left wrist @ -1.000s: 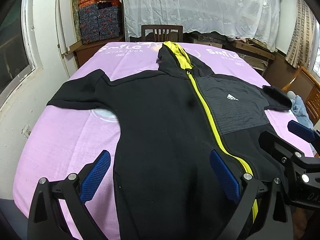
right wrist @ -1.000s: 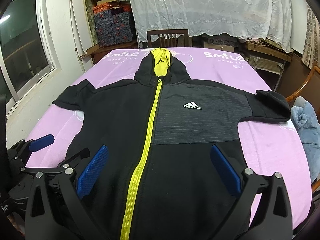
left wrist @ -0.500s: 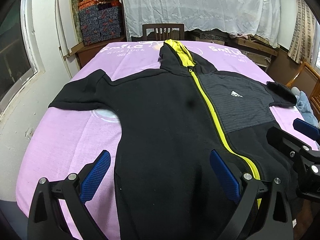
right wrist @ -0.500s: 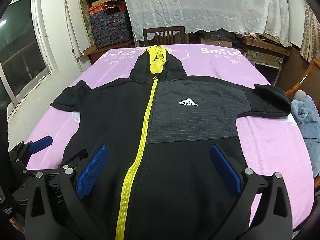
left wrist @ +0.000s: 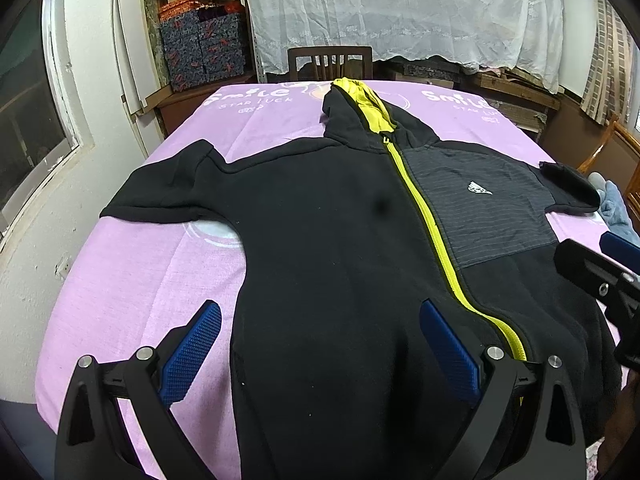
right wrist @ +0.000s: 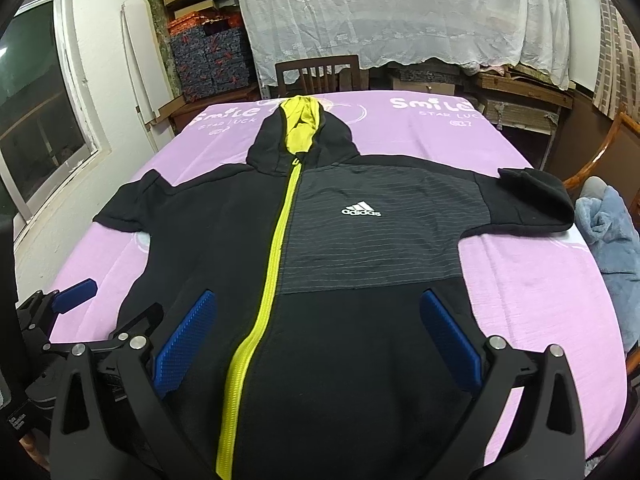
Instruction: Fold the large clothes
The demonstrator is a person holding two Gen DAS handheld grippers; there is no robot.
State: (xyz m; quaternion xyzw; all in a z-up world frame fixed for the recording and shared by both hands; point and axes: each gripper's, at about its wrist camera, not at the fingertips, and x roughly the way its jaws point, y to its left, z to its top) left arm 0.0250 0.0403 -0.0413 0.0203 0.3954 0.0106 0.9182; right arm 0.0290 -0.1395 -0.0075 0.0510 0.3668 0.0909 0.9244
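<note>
A black short-sleeved hoodie (left wrist: pixel 340 248) (right wrist: pixel 360 320) with a yellow zip, yellow hood lining and a grey striped chest panel lies flat, front up, on a purple-covered table (left wrist: pixel 140 280) (right wrist: pixel 520 280). Its sleeves spread out to both sides and the hood points away from me. My left gripper (left wrist: pixel 320 348) hovers open above the hem on the garment's left half, nothing between its blue pads. My right gripper (right wrist: pixel 316 336) hovers open above the hem right of the zip, also holding nothing. Each gripper shows at the edge of the other's view.
A wooden chair (right wrist: pixel 318 74) stands at the table's far end, before shelves draped in white lace (right wrist: pixel 380 12). A window (right wrist: pixel 36 112) and white wall run along the left. A blue cloth (right wrist: pixel 612 232) lies on a wooden chair at the right.
Both grippers have drifted slightly forward and lower over the hoodie's hem. The hoodie has not moved and both grippers stay open.
</note>
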